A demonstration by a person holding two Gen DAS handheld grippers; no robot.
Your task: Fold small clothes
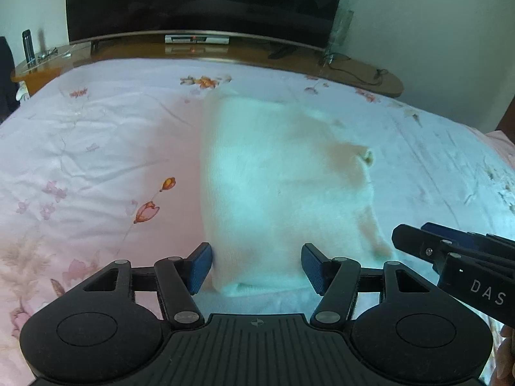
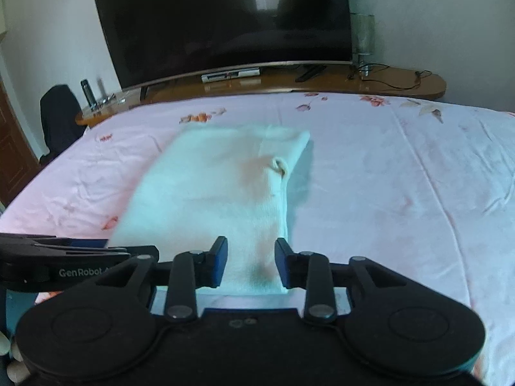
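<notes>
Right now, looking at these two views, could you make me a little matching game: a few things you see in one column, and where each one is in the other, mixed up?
Things:
1. white folded garment
2. television
3. set-top box
4. dark bottle

Places:
A. under the television, on the wooden shelf
B. on the flowered bedspread, just ahead of both sets of jaws
C. at the shelf's left end
D. against the wall beyond the bed

Pairs: 1-B, 2-D, 3-A, 4-C
</notes>
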